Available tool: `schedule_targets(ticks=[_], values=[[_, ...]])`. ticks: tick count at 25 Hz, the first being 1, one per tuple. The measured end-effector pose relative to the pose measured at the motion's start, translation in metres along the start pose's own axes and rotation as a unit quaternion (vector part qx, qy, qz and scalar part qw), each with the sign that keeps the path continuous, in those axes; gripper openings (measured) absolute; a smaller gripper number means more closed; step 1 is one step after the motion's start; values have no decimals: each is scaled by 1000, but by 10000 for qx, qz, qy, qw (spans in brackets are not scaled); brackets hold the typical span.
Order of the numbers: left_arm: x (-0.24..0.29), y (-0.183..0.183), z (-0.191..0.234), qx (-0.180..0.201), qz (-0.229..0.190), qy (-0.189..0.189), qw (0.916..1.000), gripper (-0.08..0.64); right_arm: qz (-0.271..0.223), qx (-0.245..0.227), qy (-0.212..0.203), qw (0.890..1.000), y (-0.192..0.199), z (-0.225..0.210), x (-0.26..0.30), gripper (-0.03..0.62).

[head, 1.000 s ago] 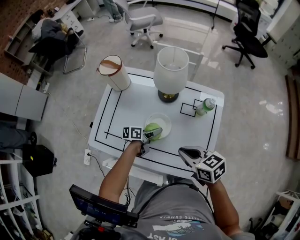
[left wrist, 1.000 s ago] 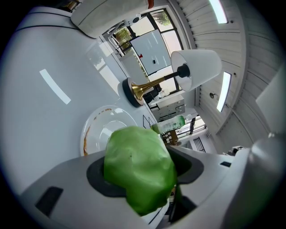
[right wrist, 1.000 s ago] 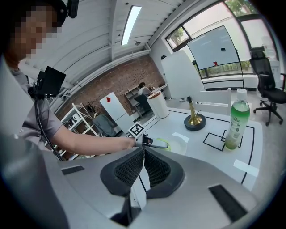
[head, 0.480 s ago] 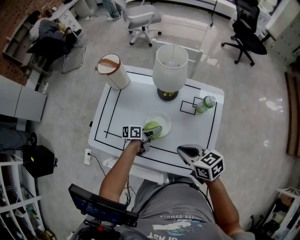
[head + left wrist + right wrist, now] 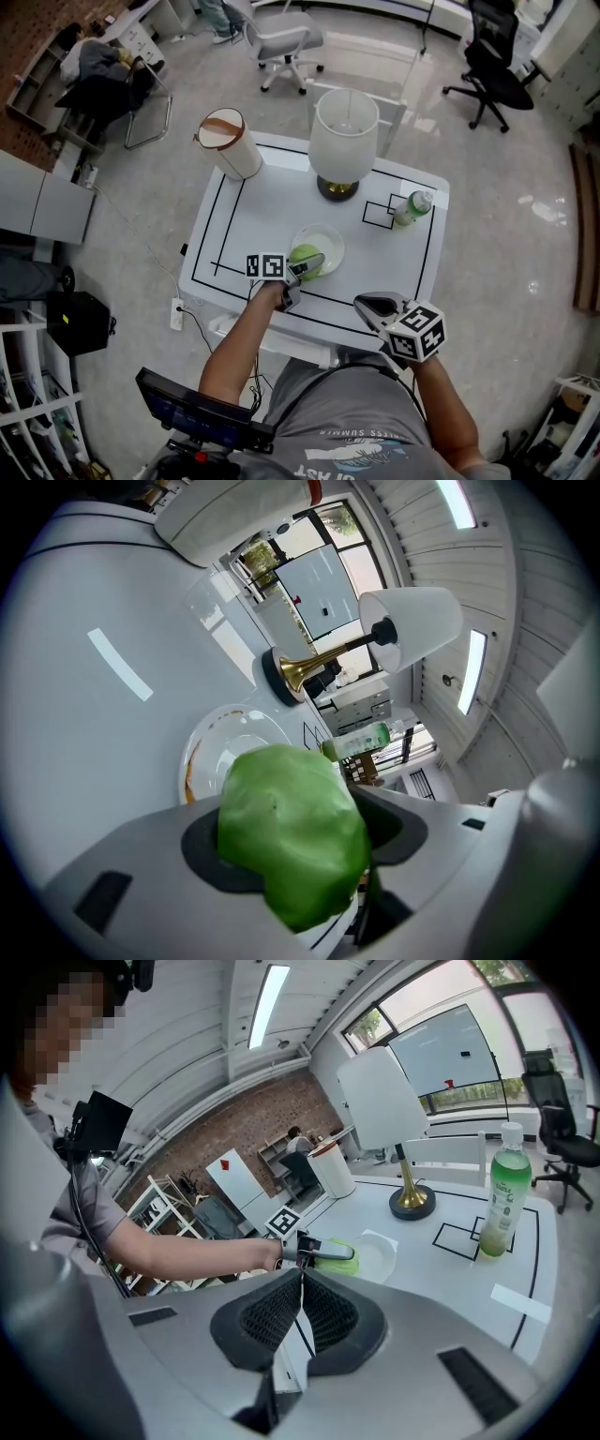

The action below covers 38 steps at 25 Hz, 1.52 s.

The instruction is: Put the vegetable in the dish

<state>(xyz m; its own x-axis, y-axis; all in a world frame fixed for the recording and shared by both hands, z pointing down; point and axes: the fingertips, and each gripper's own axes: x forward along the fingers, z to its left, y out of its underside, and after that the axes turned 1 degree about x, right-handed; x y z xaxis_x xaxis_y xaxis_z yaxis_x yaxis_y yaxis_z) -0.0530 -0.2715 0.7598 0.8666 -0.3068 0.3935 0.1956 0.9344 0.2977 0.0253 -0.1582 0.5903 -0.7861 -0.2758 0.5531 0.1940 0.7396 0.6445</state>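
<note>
At the far left, well beyond the fingers, a white cylinder (image 5: 227,142) is standing at the table (image 5: 253,211) corner, out of the way. The left gripper (image 5: 300,846) is gripping the green vegetable (image 5: 292,832). Its fingers (image 5: 141,855) are pressing on both sides with the lump bulging out ahead of the pads, so the hold looks secure enough for carrying. It is pointing slightly downward, holding the vegetable at the near rim of the dish (image 5: 325,242). The dish is lying just beyond the fingertips, so the load seems lined up for a drop into it. Whether the vegetable is touching the dish cannot be told, and it has not been let go. The likely next need is a short reach forward over the dish's middle before the fingers are parted, because from the rim the lump could roll onto the table. Farther beyond the fingers a lamp (image 5: 343,141) is standing behind the dish. To its right a green bottle (image 5: 411,208) is standing just beside a marked square, and both are clear of the path. At the right, the right gripper (image 5: 298,1321) is hovering near the table's front edge, well apart from the dish. Its fingers (image 5: 267,1321) are closed together on nothing, apparently waiting while the left one works.
</note>
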Motion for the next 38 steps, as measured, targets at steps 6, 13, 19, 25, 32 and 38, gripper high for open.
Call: schedule_targets(ticks=[6,13,19,25,32,38], values=[[-5,-2,-1,98,-79,-14,9999,275,15,-21,-15,10000,-1,2,5,8],[-7,-10,-7,534,-227,-31,9983,276,52,18,-2,10000,3,0,8,8],[-10,-14,-5,964,-314,-282,9945,276,62,49,4,10000,6,0,9,8],[-12,-20,4,1495,-262,-703,9859,276,106,85,-3,9999,11,-1,12,8],[-18,-36,11,1928,-480,-1129,9735,278,140,108,-31,9998,14,-1,14,8],[-18,-40,14,2044,-664,-1250,9686,300,169,149,-17,9997,18,-6,12,8]])
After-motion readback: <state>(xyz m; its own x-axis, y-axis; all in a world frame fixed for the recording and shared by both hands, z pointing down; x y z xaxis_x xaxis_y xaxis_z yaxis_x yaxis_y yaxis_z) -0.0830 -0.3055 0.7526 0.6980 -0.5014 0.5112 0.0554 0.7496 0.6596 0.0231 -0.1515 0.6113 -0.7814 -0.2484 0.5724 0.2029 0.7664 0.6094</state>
